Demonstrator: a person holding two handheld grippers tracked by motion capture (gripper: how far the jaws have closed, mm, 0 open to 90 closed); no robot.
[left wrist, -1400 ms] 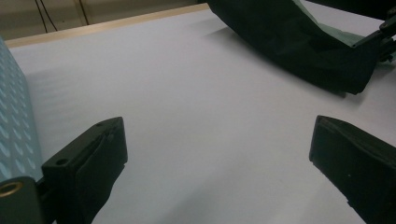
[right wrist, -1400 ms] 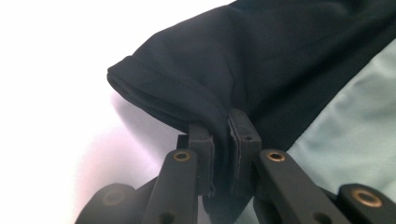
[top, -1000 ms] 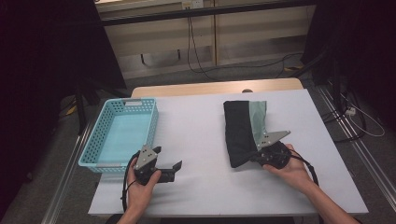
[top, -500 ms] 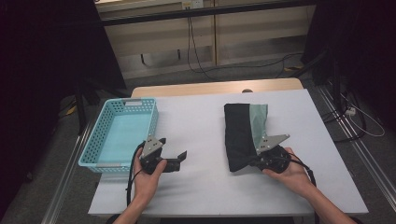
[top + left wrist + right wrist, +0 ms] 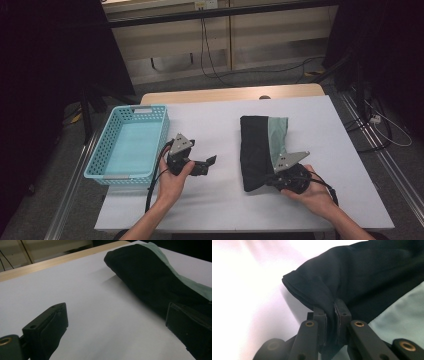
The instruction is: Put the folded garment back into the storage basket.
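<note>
A folded black garment (image 5: pixel 255 150) with a pale green lining (image 5: pixel 276 137) lies on the white table (image 5: pixel 220 125), right of centre. My right gripper (image 5: pixel 274 181) sits at its near edge, shut on a pinched fold of the black cloth (image 5: pixel 329 305). My left gripper (image 5: pixel 207 164) is held open above the table between the basket and the garment, its jaws pointing toward the garment (image 5: pixel 150 282). Nothing lies between its two fingers (image 5: pixel 50 327).
A light blue plastic basket (image 5: pixel 105 165) stands at the table's left side with nothing seen inside. A wooden strip (image 5: pixel 230 94) runs along the far edge. Cables lie on the floor beyond, and dark stands flank both sides.
My left gripper has risen from the table near the front and moved forward and right toward the garment. The right gripper stays at the garment's near edge, shifted slightly.
</note>
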